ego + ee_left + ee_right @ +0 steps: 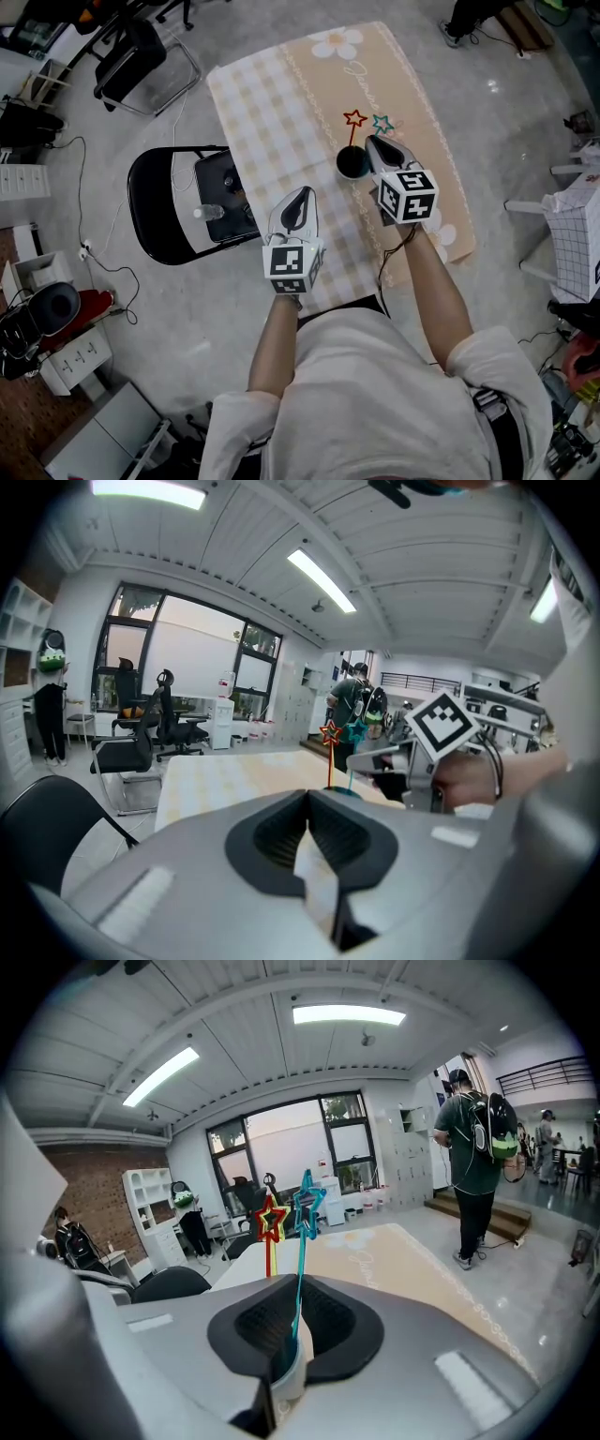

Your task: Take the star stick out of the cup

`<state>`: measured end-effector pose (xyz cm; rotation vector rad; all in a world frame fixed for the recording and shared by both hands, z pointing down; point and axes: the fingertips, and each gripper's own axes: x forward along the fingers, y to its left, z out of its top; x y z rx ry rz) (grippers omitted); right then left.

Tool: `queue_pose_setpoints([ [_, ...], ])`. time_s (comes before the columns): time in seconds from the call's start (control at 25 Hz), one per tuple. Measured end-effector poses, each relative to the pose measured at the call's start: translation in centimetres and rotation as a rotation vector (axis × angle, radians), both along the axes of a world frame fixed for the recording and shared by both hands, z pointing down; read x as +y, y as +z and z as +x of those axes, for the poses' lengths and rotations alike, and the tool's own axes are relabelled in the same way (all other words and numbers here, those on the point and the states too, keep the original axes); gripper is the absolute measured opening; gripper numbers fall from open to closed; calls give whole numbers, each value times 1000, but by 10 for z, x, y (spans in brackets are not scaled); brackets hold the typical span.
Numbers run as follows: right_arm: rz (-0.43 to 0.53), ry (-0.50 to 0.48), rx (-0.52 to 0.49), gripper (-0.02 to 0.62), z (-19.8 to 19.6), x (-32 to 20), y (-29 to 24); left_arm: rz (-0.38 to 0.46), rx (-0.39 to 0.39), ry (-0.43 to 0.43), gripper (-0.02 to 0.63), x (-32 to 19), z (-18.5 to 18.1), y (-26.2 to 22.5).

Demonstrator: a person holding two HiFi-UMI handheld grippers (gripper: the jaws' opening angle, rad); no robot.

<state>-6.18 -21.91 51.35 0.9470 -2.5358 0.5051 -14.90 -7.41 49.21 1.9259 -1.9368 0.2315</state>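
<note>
A dark cup (352,164) stands on the checked tablecloth (272,103) and holds two star sticks. The red star stick (354,119) stands free in the cup. My right gripper (374,142) is just right of the cup. In the right gripper view its jaws (298,1283) are shut on the stem of the teal star stick (307,1206), with the red star (272,1219) just behind. My left gripper (302,199) hovers nearer the table's front edge, left of the cup, shut and holding nothing. From the left gripper (307,799) I see both stars (329,733) ahead.
A black folding chair (155,220) stands left of the table with a dark slab and a water bottle (208,213) on its seat. An office chair (141,52) is at the far left. A white rack (572,234) stands right. A person (473,1162) walks beyond the table.
</note>
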Motion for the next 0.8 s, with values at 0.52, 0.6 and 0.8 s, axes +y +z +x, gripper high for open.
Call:
queue_pose_setpoints([
  [0.52,89,61,-117,5,17,4,-59,29,-21,26,2,11,8,-17],
  [0.6,101,69,-132,5,21,7,-69,34,-24,32,2,12,10,-20],
  [0.8,134,93,-173,6,38,16,-98,54,-25,67,2,10,21,-27],
])
